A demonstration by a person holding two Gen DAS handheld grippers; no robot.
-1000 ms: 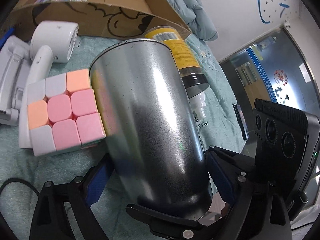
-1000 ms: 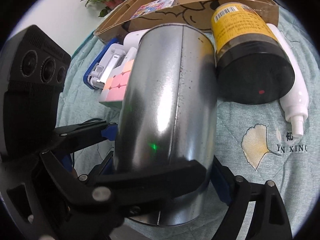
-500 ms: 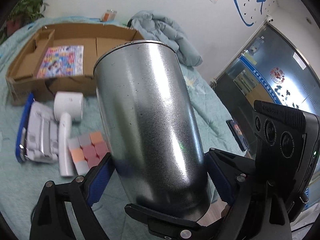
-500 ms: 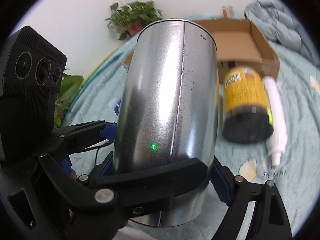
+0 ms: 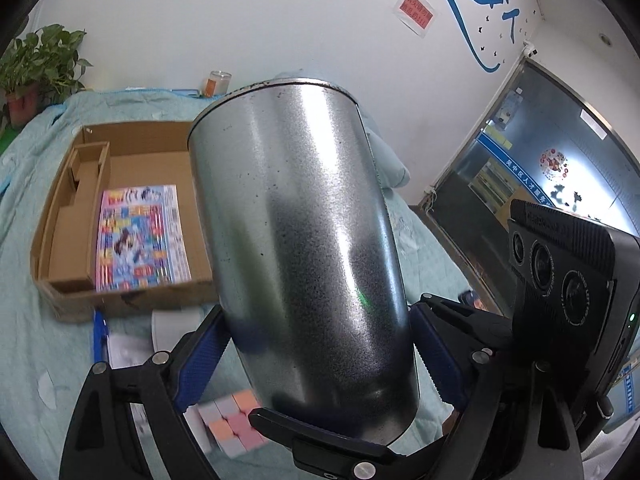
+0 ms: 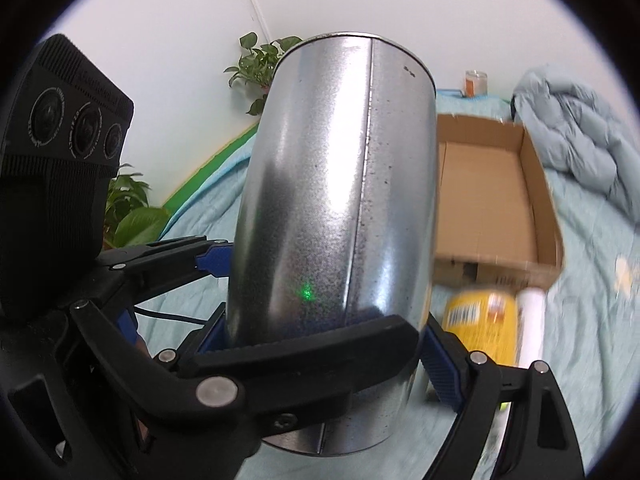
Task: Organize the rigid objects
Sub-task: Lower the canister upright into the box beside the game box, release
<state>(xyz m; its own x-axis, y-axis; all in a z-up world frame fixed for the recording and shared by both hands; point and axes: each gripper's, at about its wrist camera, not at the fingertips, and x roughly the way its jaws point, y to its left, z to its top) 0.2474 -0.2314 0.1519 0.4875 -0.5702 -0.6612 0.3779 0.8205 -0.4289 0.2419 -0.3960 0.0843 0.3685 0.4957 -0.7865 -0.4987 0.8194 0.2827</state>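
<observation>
A tall silver metal cup [image 5: 308, 248] fills the left wrist view and also shows in the right wrist view [image 6: 336, 184]. Both grippers hold it near its base, well above the bed. My left gripper [image 5: 320, 354] is shut on it, and my right gripper [image 6: 324, 344] is shut on it from the other side. Below lie a pastel puzzle cube [image 5: 234, 420], a yellow-labelled jar [image 6: 484, 328] and a white bottle [image 6: 530, 324]. An open cardboard box [image 5: 132, 216] with a colourful booklet [image 5: 140, 236] sits further back; it also shows in the right wrist view [image 6: 496, 196].
A teal quilt [image 5: 24, 344] covers the bed. White gadgets [image 5: 172, 326] and a blue item [image 5: 98, 336] lie near the box's front wall. A crumpled blue jacket [image 6: 576, 128] lies at the back right. Potted plants [image 5: 36, 64] and a small jar [image 5: 218, 82] stand by the wall.
Both grippers have lifted the metal cup from lying among the objects and tilted it more upright. The cube, jar and bottle have dropped low in view; the box now shows beyond.
</observation>
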